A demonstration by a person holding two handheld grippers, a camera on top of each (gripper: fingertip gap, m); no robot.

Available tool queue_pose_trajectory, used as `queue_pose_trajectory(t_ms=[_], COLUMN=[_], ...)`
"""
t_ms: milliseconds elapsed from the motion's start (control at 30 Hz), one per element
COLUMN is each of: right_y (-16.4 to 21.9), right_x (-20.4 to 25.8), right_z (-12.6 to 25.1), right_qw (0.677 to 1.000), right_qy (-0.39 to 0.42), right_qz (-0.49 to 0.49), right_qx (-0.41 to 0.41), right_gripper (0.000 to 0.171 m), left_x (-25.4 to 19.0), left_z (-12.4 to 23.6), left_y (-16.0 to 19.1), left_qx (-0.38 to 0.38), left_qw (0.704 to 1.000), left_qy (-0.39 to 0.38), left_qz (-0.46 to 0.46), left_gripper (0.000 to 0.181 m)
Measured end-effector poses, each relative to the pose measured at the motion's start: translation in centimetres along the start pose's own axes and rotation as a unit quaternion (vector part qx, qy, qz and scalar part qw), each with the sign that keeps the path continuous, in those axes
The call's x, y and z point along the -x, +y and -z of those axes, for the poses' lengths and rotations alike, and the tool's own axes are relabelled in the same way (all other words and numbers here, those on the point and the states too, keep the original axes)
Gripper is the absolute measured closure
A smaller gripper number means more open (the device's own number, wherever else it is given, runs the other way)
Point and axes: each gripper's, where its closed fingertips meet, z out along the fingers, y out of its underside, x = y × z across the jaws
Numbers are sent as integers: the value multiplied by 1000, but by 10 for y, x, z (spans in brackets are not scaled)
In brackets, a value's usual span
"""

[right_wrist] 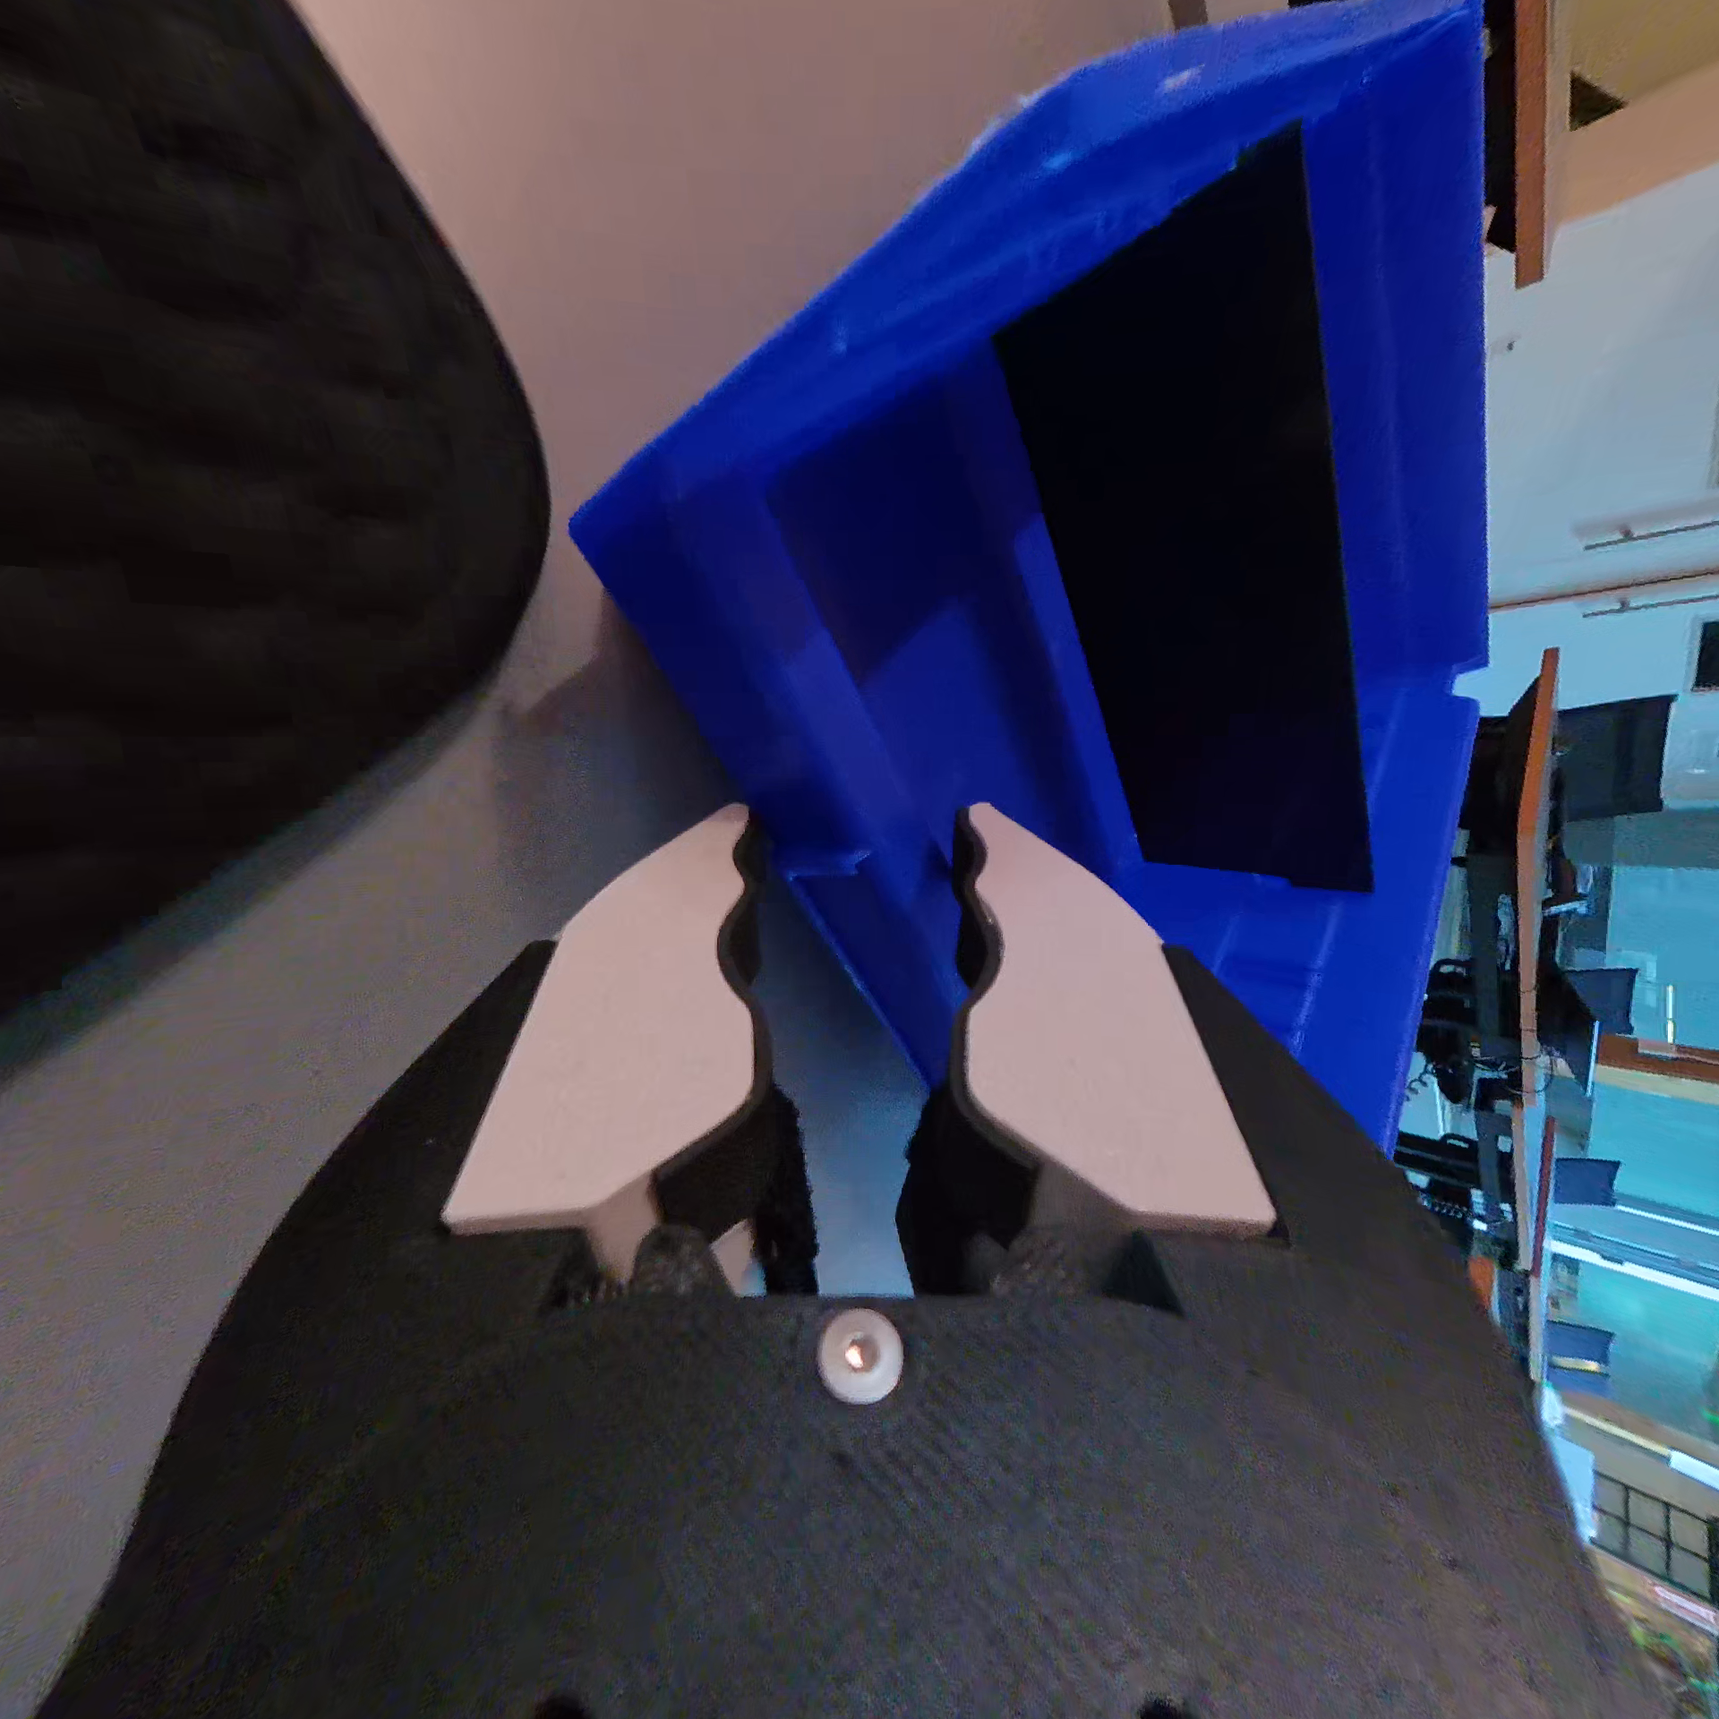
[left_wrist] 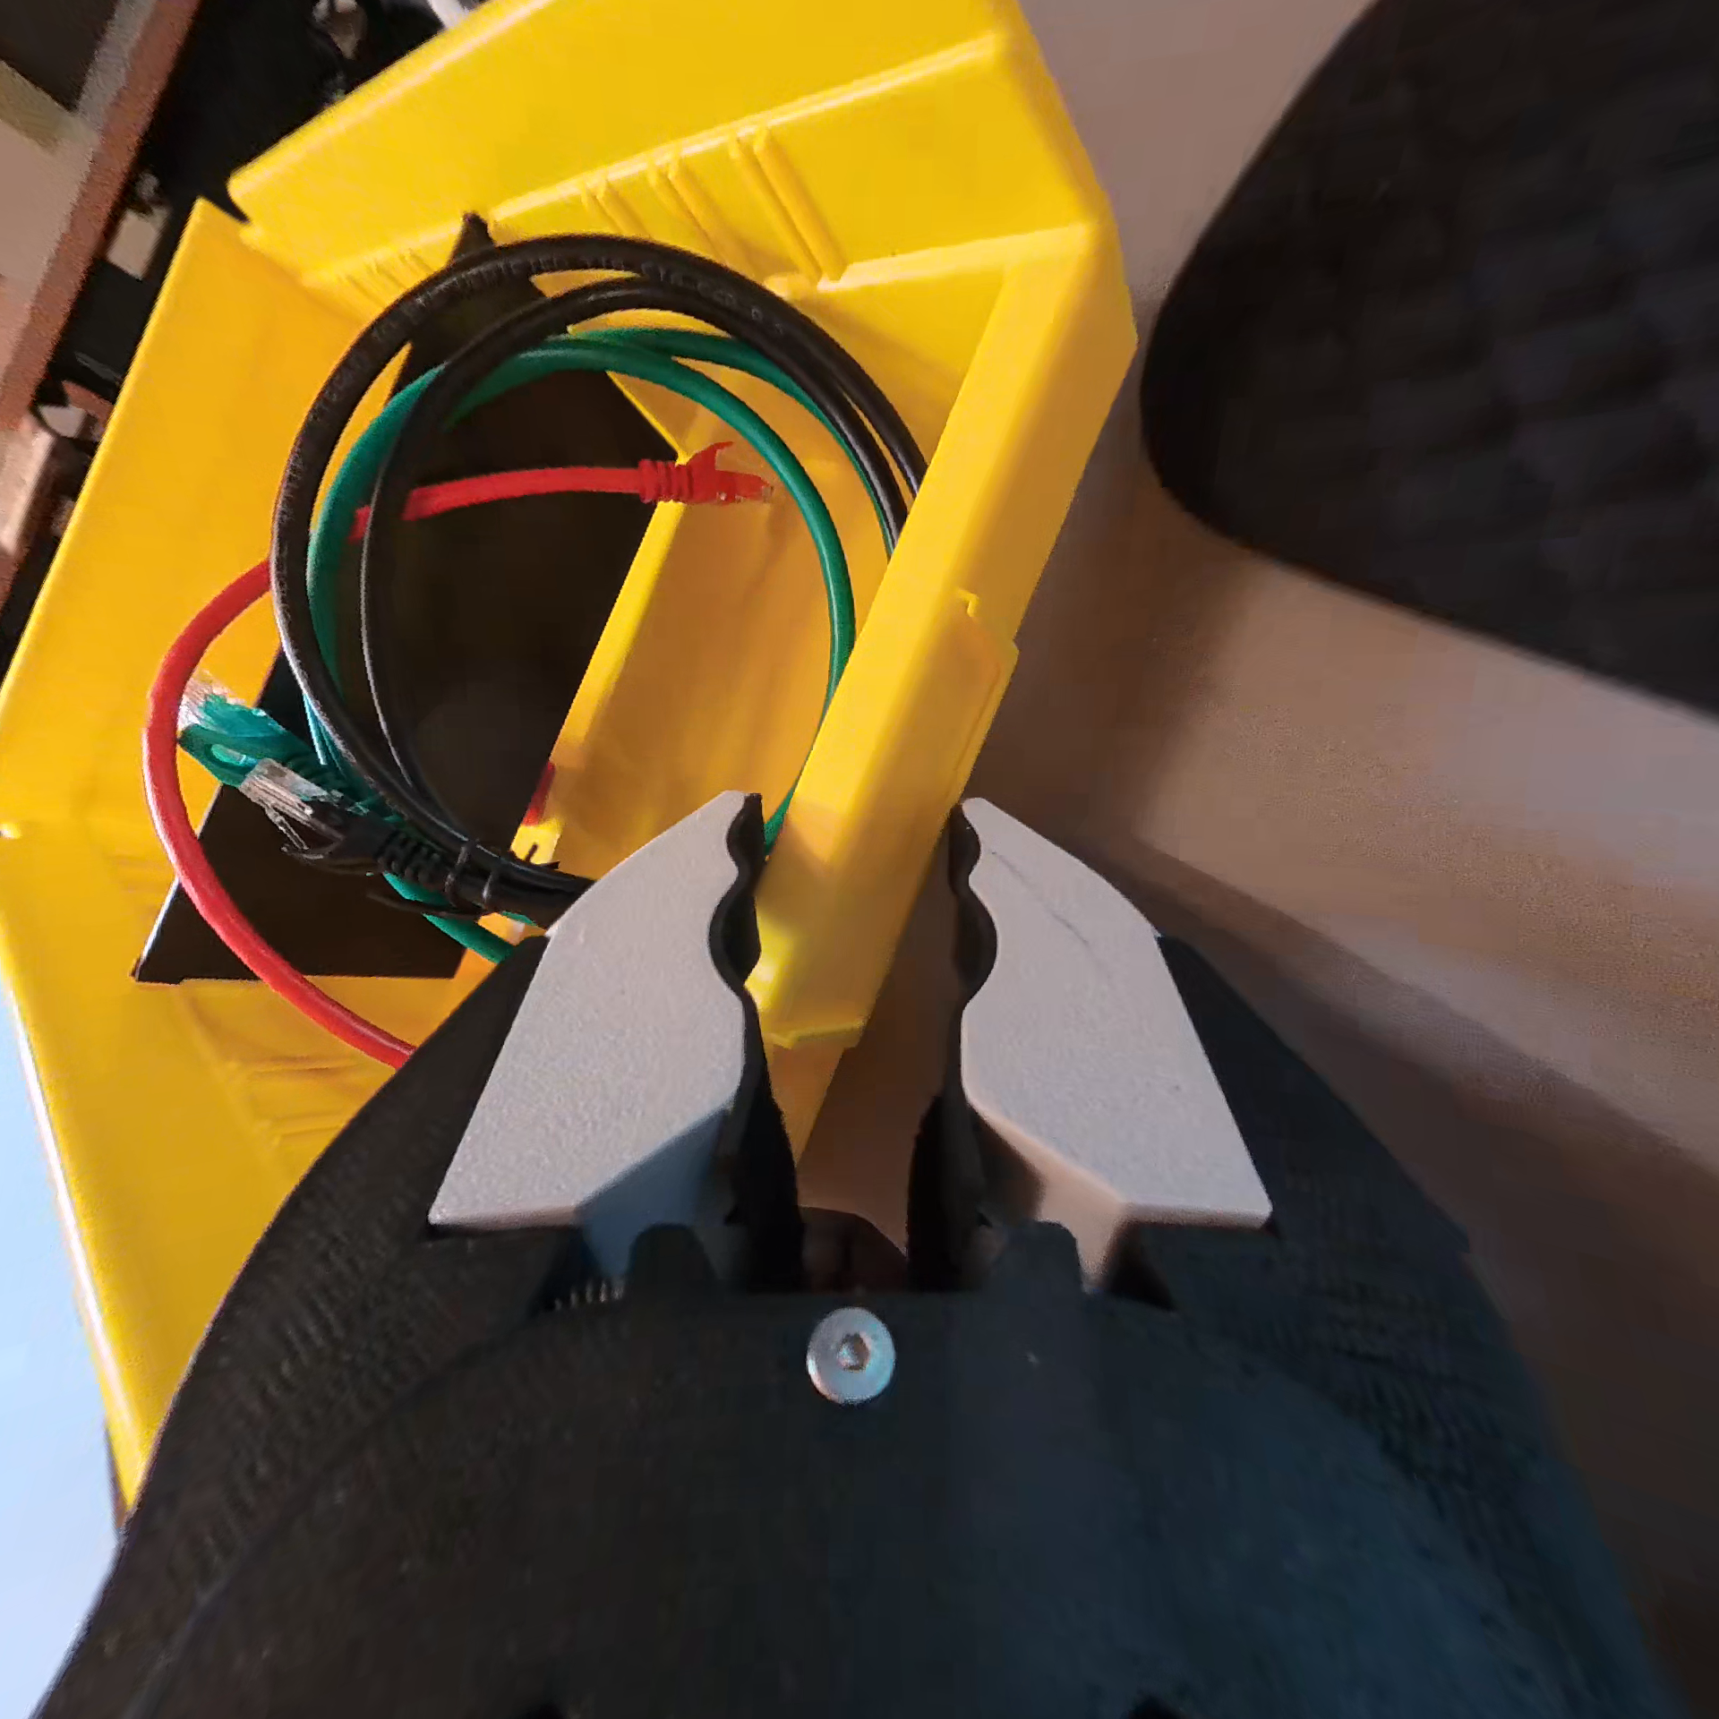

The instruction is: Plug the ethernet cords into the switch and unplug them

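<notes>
The ethernet cords [left_wrist: 577,521] lie loosely coiled in a yellow bin [left_wrist: 651,167], black, green and red loops tangled over one another, with clear-tipped plugs bunched at the lower left and one red plug [left_wrist: 716,484] pointing free near the middle. The left hand-held gripper [left_wrist: 851,856] straddles the bin's near wall, its jaws narrowly parted around the rim; whether they truly clamp it I cannot tell. The right hand-held gripper [right_wrist: 851,865] stands the same way on the wall of a blue bin [right_wrist: 1023,558], whose inside shows only a dark flat panel. No switch can be made out. Both bins look tilted against the pale tabletop [left_wrist: 1302,837], so the likely trouble is a wall slipping from a shallow pinch and the cords spilling, or the tangled loops dragging each other out when one plug is pulled.
</notes>
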Motion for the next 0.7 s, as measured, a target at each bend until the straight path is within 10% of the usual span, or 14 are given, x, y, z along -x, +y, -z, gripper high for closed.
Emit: queue_pose_trajectory(t_ms=[400, 700], right_y=[25, -59], right_x=[19, -6], right_z=[41, 107], right_qw=[996, 943], right_qy=[-61, -32], right_qz=[-28, -103], right_qx=[-55, -315], right_gripper=[121, 107], left_x=[1, 51], left_z=[72, 112], left_y=[64, -4], left_qx=[-5, -144], left_qw=[998, 946], left_qy=[-42, -106], left_qz=[47, 270], left_gripper=[137, 125])
